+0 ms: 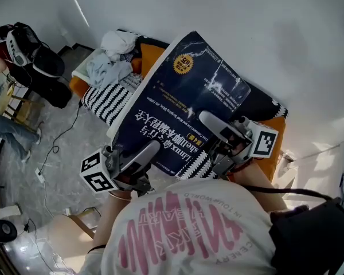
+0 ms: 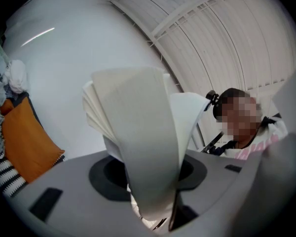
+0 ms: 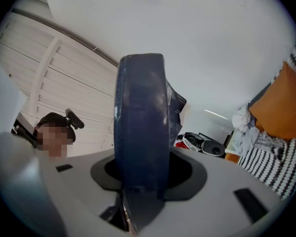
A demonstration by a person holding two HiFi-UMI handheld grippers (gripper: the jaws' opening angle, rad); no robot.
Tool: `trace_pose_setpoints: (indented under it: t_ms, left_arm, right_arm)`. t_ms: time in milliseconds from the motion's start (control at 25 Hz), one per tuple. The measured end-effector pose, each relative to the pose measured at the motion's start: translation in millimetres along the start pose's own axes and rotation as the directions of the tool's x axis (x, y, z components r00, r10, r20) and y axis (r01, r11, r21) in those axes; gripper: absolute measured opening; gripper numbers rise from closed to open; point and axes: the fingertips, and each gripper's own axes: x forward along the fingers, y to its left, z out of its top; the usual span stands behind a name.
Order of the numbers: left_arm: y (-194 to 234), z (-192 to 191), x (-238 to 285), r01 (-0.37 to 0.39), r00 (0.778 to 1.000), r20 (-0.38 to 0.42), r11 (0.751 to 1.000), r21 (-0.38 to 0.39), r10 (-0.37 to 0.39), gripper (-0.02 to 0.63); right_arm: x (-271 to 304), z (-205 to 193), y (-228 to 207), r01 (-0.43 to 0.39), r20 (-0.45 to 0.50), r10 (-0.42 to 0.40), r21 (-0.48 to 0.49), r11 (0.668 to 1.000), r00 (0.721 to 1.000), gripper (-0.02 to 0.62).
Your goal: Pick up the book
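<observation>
Bridging left claw and right claw: book.

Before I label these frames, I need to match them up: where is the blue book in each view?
Head view: book at centre, blue cover facing the camera.
Left gripper view: centre, white page edges upright.
Right gripper view: centre, dark blue edge upright.
Shared landmark: orange cushion, upper middle, far left, far right.
</observation>
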Motion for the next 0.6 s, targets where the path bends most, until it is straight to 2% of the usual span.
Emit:
trace_pose_setpoints:
  t_ms: [600]
  left_arm:
    - [-2.3,2.5,0.5,-0.002,1.0,0.007,0.999,0.036,0.002,0.184]
  right_arm:
    - [-3.1,0.9,-3.7,-0.014,-0.025,0.013,-0.013,1.0,1.0,0.183]
